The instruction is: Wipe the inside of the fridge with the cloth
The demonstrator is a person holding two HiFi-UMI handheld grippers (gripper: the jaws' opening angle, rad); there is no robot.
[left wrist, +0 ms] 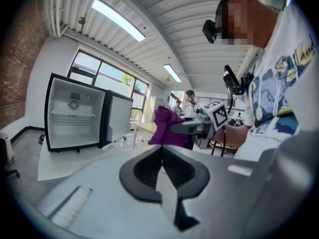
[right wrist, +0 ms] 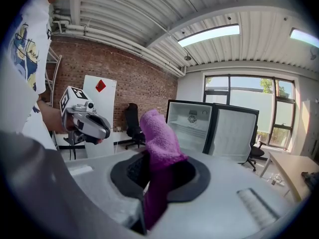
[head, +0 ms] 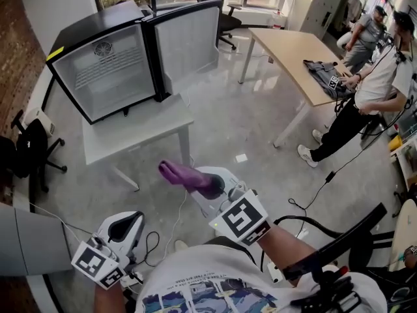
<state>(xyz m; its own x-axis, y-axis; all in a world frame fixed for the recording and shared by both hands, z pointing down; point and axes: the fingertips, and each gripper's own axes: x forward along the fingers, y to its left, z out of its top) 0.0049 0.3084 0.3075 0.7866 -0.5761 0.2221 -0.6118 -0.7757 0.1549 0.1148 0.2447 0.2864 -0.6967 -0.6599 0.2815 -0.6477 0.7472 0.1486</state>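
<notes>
Gripping the purple cloth [head: 186, 175] between closed fingers, the right gripper [head: 216, 186] holds it in mid-air near the person, well short of the fridge [head: 104, 70]. The fridge stands open on the far-left counter [head: 146, 132]. The left gripper [left wrist: 162, 158] has its fingers pressed together, empty. The cloth's lower end is hidden between the fingers.
</notes>
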